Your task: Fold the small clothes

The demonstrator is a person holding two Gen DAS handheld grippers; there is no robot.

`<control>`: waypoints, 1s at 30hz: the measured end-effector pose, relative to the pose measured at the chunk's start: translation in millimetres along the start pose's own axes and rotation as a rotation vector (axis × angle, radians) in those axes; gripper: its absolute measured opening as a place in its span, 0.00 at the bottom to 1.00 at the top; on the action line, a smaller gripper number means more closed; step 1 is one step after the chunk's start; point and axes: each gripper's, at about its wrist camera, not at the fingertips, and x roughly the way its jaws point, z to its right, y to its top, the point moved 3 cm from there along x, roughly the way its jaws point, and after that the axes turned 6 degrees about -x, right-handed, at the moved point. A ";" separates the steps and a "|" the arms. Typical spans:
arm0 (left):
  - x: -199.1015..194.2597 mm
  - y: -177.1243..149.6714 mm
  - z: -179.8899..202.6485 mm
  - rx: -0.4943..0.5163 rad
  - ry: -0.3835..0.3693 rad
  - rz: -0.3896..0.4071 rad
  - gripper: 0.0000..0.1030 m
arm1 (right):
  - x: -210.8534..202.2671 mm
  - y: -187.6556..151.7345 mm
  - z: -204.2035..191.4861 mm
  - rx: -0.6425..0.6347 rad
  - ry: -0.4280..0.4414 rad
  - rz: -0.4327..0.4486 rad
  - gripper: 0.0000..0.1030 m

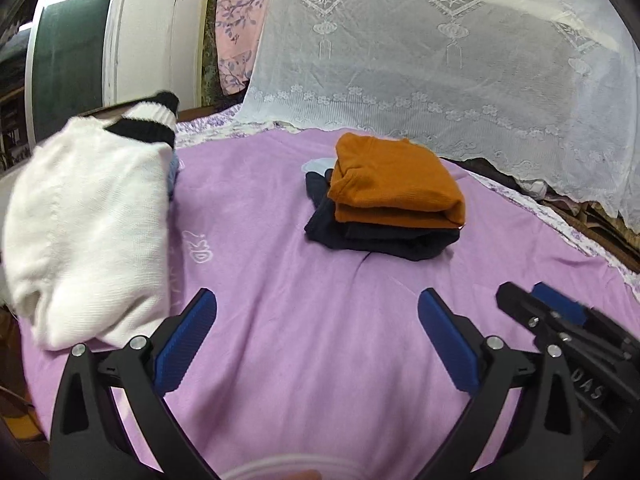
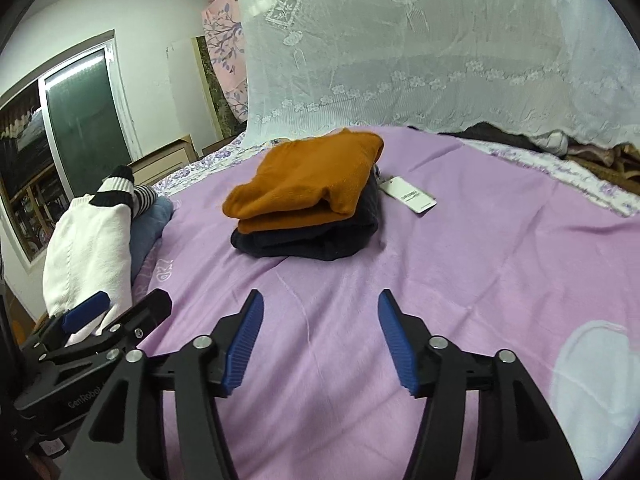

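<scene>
A folded orange garment (image 1: 394, 178) (image 2: 308, 184) lies on top of a folded dark navy one (image 1: 380, 238) (image 2: 312, 240), stacked mid-bed on the purple blanket (image 1: 304, 320) (image 2: 460, 264). A white paper tag (image 2: 408, 196) sticks out to the right of the stack. At the left edge lies a white sweater (image 1: 88, 220) (image 2: 92, 248) with black bands, on top of a blue garment (image 2: 150, 224). My left gripper (image 1: 317, 294) (image 2: 134, 304) is open over bare blanket, right beside the sweater. My right gripper (image 2: 320, 296) (image 1: 520, 294) is open to its right, nothing between its fingers.
A white lace net (image 1: 440, 60) (image 2: 420, 48) hangs behind the bed, with dark bedding under its hem at the right. A glass door (image 1: 68, 52) and white wall stand beyond the left edge. A pale patch (image 2: 600, 380) marks the blanket at the near right.
</scene>
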 end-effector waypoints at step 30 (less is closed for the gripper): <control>-65.4 47.3 -19.5 -0.035 0.084 0.029 0.96 | -74.4 40.4 -35.9 -0.006 -0.086 0.021 0.97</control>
